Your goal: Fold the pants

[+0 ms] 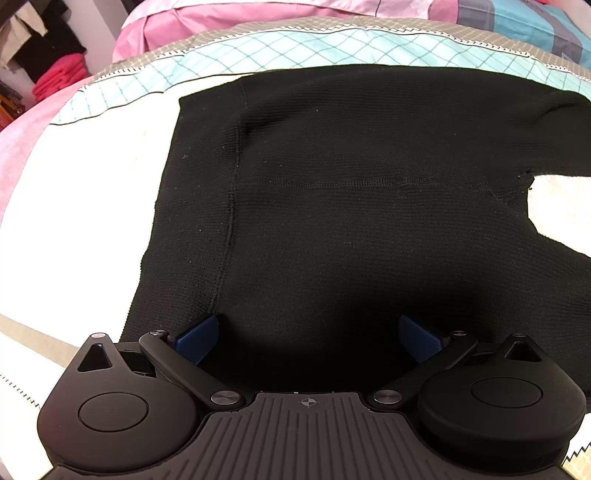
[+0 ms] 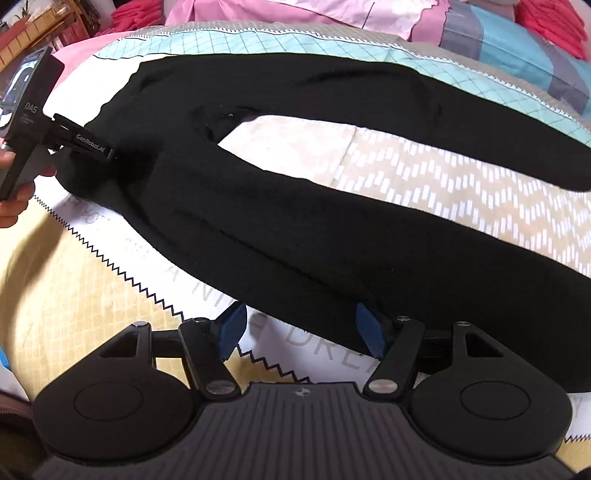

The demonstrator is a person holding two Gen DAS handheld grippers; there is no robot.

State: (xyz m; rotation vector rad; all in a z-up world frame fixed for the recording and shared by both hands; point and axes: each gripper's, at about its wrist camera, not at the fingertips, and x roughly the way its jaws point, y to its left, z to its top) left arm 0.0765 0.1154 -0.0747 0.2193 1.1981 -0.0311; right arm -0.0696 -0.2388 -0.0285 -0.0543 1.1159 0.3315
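Black knit pants [image 1: 332, 192] lie flat on the bed, waistband to the left, the two legs spread apart to the right [image 2: 280, 229]. My left gripper [image 1: 308, 341] is open, its blue pads either side of the waist-end fabric at the near edge. It also shows in the right wrist view [image 2: 86, 146] at the pants' waist. My right gripper [image 2: 301, 328] is open at the near edge of the closer leg, the right pad [image 2: 369, 332] against the fabric, the left pad [image 2: 232, 328] over the bedsheet.
The bedsheet [image 2: 424, 173] is patterned white, beige and teal. Pink bedding [image 1: 229, 26] and a striped pillow [image 2: 517, 40] lie at the far side. Red clothes [image 1: 55, 79] are stacked far left.
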